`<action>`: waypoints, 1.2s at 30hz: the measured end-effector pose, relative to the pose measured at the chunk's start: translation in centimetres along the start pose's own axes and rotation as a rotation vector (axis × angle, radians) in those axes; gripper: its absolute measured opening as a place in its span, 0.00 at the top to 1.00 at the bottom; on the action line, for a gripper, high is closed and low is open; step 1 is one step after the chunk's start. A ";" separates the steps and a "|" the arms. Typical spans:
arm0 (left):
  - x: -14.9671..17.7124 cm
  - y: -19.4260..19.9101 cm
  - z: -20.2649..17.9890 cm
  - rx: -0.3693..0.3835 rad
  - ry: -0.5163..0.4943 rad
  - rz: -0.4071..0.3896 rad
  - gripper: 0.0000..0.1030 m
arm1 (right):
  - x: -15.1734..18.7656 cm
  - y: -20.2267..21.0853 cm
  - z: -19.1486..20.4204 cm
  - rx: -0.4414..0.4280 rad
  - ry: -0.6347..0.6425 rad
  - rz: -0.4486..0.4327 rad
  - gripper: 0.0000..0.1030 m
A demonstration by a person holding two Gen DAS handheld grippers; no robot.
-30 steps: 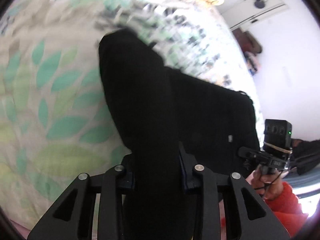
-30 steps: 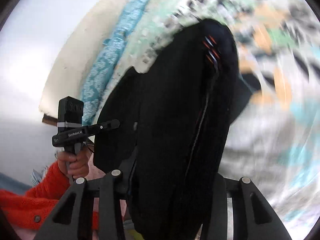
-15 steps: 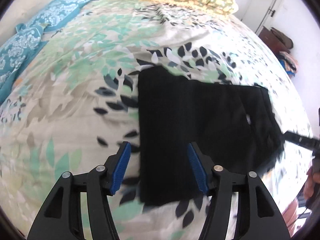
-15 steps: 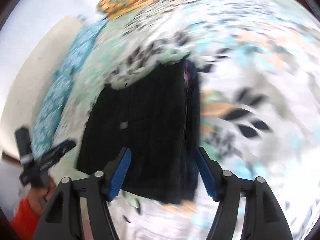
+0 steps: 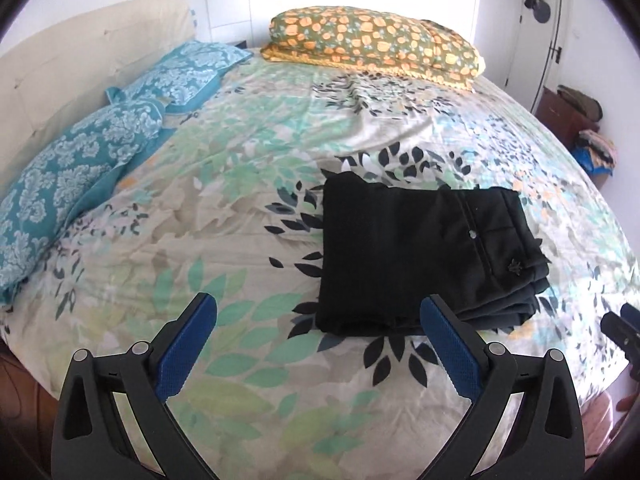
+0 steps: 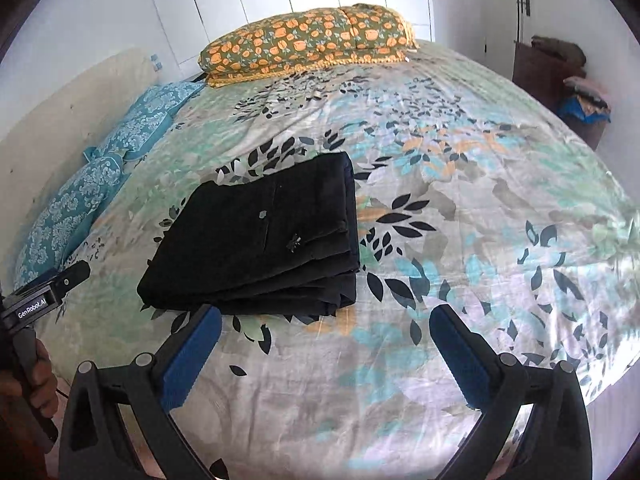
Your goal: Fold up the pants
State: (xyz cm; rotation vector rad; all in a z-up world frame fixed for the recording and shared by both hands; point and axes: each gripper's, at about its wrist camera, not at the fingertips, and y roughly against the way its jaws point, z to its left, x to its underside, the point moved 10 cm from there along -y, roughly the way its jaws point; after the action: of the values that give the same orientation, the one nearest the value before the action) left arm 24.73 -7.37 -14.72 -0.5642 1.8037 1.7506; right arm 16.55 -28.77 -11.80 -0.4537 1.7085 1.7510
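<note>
You are looking at one pair of black pants (image 5: 424, 256), folded into a thick rectangular stack and lying flat on the leaf-print bedspread (image 5: 240, 208), toward the near side of the bed. Both of your tools are standing released: the left gripper (image 5: 318, 320) is holding its blue pads (image 5: 186, 346) spread wide with nothing between them, and the right gripper (image 6: 324, 334) is doing the same, its pads (image 6: 460, 354) apart over bare cover. Two teal patterned pillows (image 5: 72, 168) are lying along the cream headboard (image 5: 80, 52), and one orange-flowered pillow (image 5: 376, 40) is sitting at the far edge. The left view is showing the stack's folded near-left edge just beyond the right pad, and only a sliver of your other tool at the frame's right border. The right view is showing the layered edges on the stack's near side, plus your left hand (image 6: 38, 376) gripping its labelled handle at the left border. A dark cabinet (image 6: 548, 72) piled with clothes is standing past the bed's far right side. Open bedspread is lying all around the stack, widest to its right in the right view.
</note>
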 end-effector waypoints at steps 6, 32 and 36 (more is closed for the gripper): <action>-0.2 2.4 0.8 -0.034 -0.001 -0.055 0.01 | -1.0 1.9 2.3 0.046 0.077 -0.061 0.00; -0.1 7.7 -0.9 -0.011 -0.019 -0.129 0.00 | -1.5 6.2 5.1 0.103 0.136 -0.130 0.00; -0.6 8.1 -0.7 -0.093 -0.061 -0.153 0.00 | -1.4 6.2 5.1 0.111 0.143 -0.120 0.00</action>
State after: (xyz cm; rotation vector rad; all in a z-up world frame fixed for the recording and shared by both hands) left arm 19.90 -7.63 -8.13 -0.6607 1.6003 1.7352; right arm 14.53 -23.70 -5.73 -0.6307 1.8271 1.5629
